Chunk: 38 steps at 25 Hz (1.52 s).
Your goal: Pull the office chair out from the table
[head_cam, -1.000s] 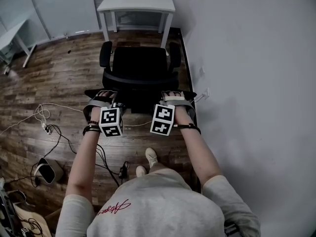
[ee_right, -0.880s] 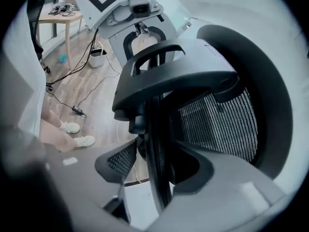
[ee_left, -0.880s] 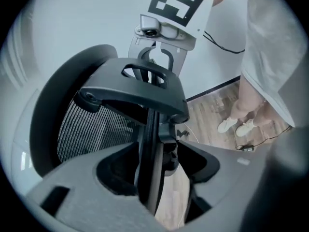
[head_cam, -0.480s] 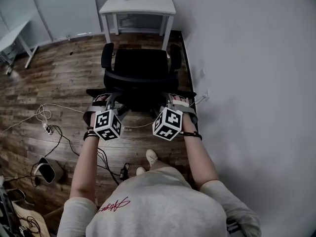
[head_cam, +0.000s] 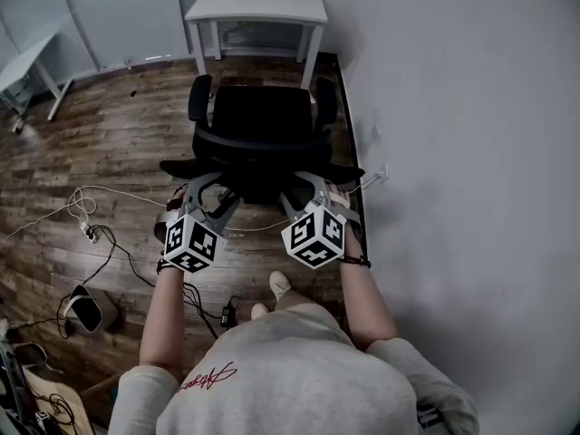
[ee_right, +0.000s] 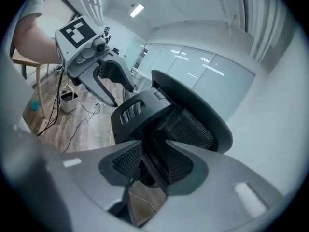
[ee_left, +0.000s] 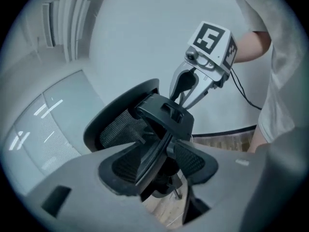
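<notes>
The black office chair [head_cam: 258, 120] stands on the wood floor in front of the white table [head_cam: 258, 3], its seat out from under the table top. Its wide headrest [head_cam: 263, 169] faces me. My left gripper [head_cam: 207, 198] and right gripper [head_cam: 304, 196] hover just behind the headrest, one at each end, apart from it. Both have just been closing their jaws and stand open with nothing pressed between them. In the left gripper view the mesh back [ee_left: 120, 124] and the right gripper [ee_left: 188, 91] show past the grey jaws. The right gripper view shows the left gripper [ee_right: 120, 93].
A grey wall [head_cam: 453, 152] runs close along the chair's right side. Cables [head_cam: 91, 229] and a small white bin [head_cam: 86, 314] lie on the floor at the left. A second white table [head_cam: 23, 66] stands far left. The person's shoe [head_cam: 276, 288] is below the grippers.
Both grippers have risen, drawn back from the headrest toward the person and rolled, so their marker cubes now show a corner. The chair has stayed in place.
</notes>
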{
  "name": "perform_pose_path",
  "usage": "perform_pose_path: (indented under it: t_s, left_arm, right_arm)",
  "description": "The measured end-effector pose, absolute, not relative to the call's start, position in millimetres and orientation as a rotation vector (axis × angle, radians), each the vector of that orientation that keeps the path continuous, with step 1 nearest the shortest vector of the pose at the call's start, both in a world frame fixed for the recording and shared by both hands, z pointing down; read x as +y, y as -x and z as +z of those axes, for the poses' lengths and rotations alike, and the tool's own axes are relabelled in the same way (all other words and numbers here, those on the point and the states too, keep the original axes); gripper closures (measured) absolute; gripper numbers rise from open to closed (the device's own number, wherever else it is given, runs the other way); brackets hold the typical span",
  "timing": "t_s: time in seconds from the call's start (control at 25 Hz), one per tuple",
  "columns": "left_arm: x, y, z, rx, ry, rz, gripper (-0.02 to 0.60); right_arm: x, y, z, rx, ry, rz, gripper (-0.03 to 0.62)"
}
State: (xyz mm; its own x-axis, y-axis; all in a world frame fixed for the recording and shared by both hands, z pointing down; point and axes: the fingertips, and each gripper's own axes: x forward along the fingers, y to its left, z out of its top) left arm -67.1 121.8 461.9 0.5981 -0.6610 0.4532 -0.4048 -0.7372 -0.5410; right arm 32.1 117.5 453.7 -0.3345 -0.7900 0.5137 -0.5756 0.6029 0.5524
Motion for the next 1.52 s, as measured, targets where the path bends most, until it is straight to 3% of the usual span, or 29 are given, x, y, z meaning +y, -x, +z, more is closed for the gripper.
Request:
perform_pose_path:
  t_s: [0.36,0.64,1.0,1.52]
  left_arm:
    - [134,69,419,1.030,2.545,-0.599,0.416]
    - [147,70,411,1.048,2.622,-0.527,0.454]
    - [162,68,388,1.078,2.626,-0.417,0.485]
    - [173,74,364,1.136,2.619,-0.272,0.536]
  right_arm:
    - [132,-23,423,-2.218,-1.236,-0.237,0.476]
    - [143,-17,409,-2.290,-1.296,-0.192,0.487]
    - [157,-16,396,-2.371,-1.360,-0.183,0.560]
    - [172,-16,370,-2.512,-1.435,-0.131,0.592]
